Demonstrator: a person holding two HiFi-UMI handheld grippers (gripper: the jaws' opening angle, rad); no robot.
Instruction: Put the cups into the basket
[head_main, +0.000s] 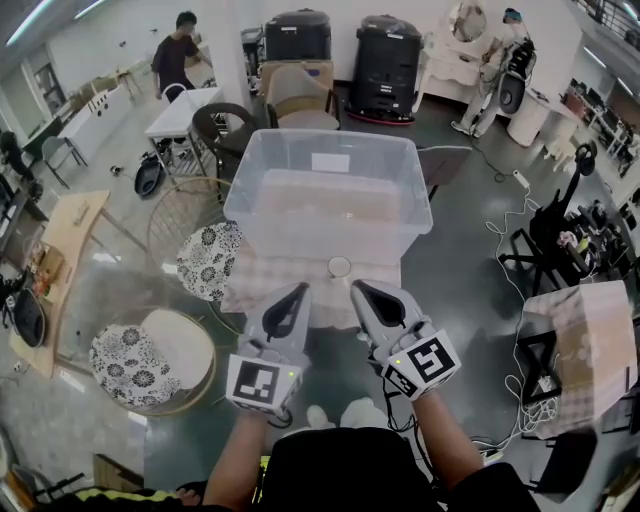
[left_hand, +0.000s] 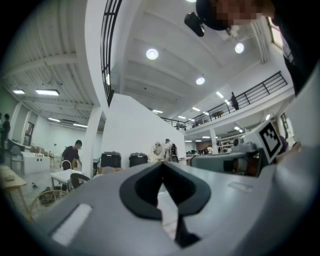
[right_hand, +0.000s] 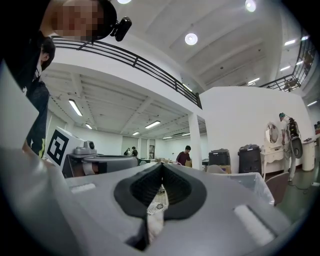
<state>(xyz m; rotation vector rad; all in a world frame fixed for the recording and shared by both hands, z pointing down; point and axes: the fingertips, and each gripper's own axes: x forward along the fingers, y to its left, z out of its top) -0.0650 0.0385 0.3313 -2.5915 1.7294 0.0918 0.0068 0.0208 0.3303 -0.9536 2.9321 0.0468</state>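
Two grey hand-held tools sit side by side above the near edge of the worktop (head_main: 246, 286), a small table covered with a pale checked cloth. The left gripper (head_main: 299, 288) is fully closed: its dark pads meet at the tip, and the left gripper view shows nothing between them. The right gripper (head_main: 357, 286) is fully closed in the same way and also holds nothing. Both point forward, close to each other but apart, and neither touches any object. The small pale round cup (head_main: 339, 266) stands upright on the checked cloth with its mouth up, ahead of the gap between the two tips and clear of both. It is just in front of the near wall of the large clear plastic storage basket (head_main: 262, 195); contact with that wall cannot be determined. The basket takes up most of the worktop, its open top faces up, and its contents cannot be made out through the cloudy walls. On the left, two round rattan chairs with floral cushions (head_main: 209, 260) stand close to the worktop edge. On the right, open grey floor (head_main: 460, 270) runs alongside the worktop, with white cables (head_main: 500, 235) farther out and a second cloth-covered table (head_main: 590, 335) well apart.
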